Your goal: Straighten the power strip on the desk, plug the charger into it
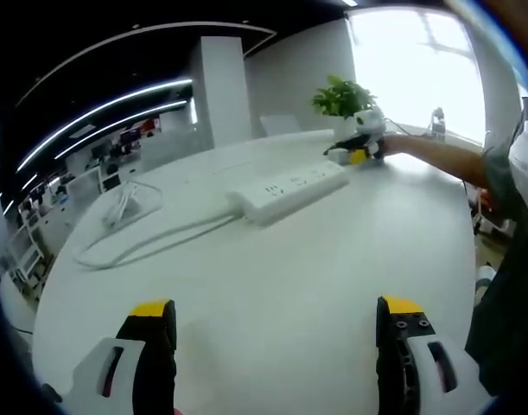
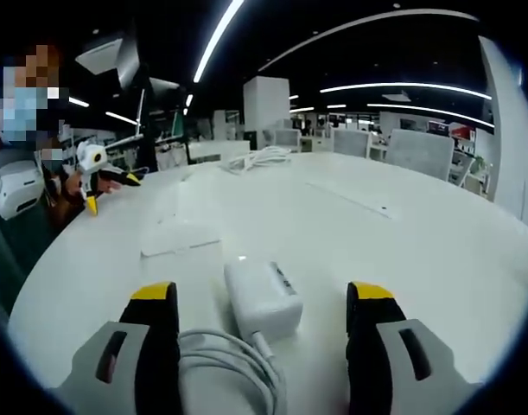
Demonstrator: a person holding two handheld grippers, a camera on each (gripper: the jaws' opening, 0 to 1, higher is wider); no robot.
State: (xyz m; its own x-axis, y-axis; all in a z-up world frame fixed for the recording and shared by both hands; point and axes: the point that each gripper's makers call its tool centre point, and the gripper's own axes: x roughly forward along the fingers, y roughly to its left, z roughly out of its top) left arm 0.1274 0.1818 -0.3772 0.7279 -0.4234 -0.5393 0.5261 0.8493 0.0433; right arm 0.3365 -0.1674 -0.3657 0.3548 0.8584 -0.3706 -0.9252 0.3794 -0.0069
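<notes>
Hovering low over the white counter, the right hand-held gripper has its jaws spread wide with nothing clamped; the white charger lies flat between them, not touched by either jaw, and its coiled white cable sits just in front of the camera. The charger looks like a small, rigid, smooth-sided block, probably light but slick, so a grip across its two flat sides near the middle seems safest; the cable is soft and may drag.

The left hand-held gripper is likewise spread apart and empty above bare counter. Well ahead of it lies the white power strip, set at an angle, its cord looping away to the left. The strip looks stiff and long, likely to pivot if pushed at one end. Beyond it stand a potted plant and the right hand-held gripper, reaching in from the right.
</notes>
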